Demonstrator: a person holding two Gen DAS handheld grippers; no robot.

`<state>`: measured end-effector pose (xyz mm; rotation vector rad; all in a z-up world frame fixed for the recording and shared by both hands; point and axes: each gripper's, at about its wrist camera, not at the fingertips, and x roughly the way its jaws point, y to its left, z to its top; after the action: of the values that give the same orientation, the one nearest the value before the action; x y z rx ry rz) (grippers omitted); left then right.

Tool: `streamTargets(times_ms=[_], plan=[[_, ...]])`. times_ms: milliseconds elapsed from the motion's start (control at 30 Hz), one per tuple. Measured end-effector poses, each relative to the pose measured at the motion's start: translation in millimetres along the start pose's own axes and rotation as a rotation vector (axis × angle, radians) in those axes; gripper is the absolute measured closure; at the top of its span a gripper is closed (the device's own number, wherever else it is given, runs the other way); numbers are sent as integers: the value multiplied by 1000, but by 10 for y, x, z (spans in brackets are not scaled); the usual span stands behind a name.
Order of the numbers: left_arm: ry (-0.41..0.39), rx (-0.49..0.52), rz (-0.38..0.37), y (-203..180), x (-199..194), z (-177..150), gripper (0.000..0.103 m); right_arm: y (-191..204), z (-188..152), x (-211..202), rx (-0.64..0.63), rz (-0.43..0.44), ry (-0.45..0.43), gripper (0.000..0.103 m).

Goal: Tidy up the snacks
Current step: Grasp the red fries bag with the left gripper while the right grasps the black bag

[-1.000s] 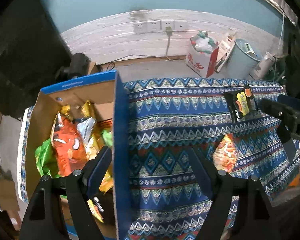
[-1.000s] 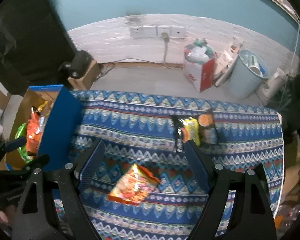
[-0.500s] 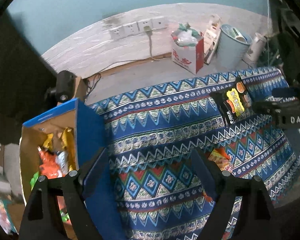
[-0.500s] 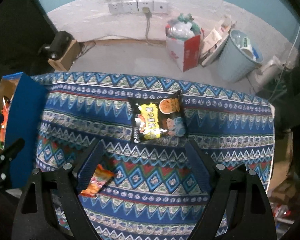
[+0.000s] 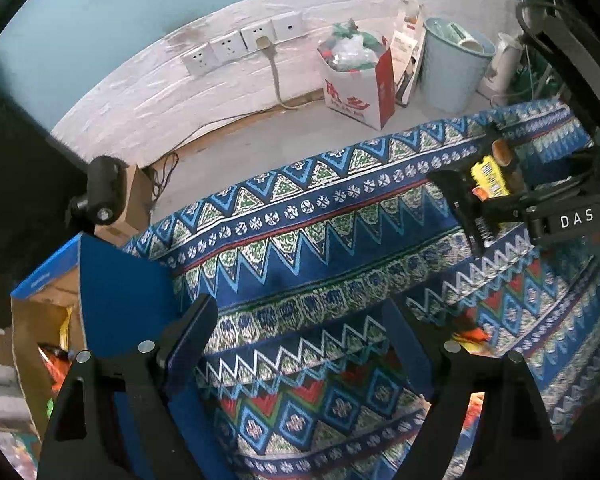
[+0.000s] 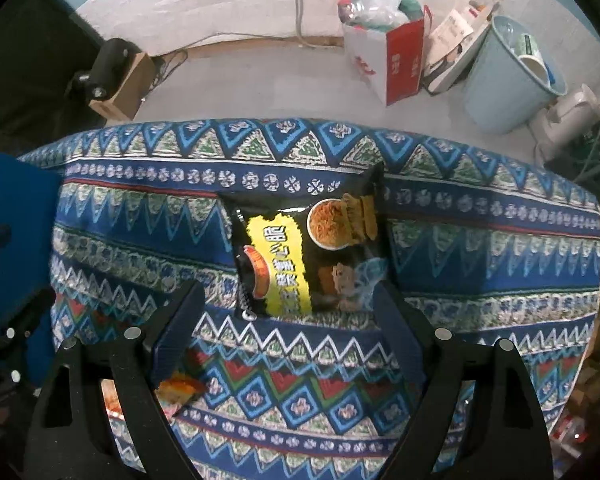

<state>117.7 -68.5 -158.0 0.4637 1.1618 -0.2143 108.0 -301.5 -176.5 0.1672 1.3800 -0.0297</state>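
Note:
A black and yellow snack bag (image 6: 308, 256) lies flat on the patterned blue cloth (image 6: 480, 248). My right gripper (image 6: 288, 320) is open just in front of it, fingers either side of its near edge, not gripping. In the left wrist view the same bag (image 5: 490, 174) is partly hidden behind the right gripper (image 5: 476, 216). An orange snack bag (image 6: 178, 390) lies near my right gripper's left finger; it also shows in the left wrist view (image 5: 470, 336). My left gripper (image 5: 300, 336) is open and empty above the cloth. The blue cardboard box (image 5: 112, 288) with snacks stands at the left.
Beyond the table's far edge, on the floor, stand a red and white paper bag (image 6: 388, 52), a light blue bin (image 6: 508, 76) and a small cardboard box with a black camera (image 6: 112, 76). Wall sockets (image 5: 240, 46) line the back wall.
My right gripper has moved forward and down to the black and yellow bag, which now fills its view. My left gripper has swung right, away from the box.

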Motion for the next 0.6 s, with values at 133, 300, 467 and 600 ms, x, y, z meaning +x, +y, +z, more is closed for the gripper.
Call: streamTargets(times_ms=[133,300,467,600], plan=[[19,17,7,-28,113,14,17,12,47,104,-18,-39,-3,18],[39,21,-3,-76,211,22,17,32,101,217,-40,-76,-3,14],[48,20,-19,-116,240,41,17,158,84,371,-151,-194,17,13],[47,26,-22,-149,231,49,17,120,55,383,-143,-184,-3,13]])
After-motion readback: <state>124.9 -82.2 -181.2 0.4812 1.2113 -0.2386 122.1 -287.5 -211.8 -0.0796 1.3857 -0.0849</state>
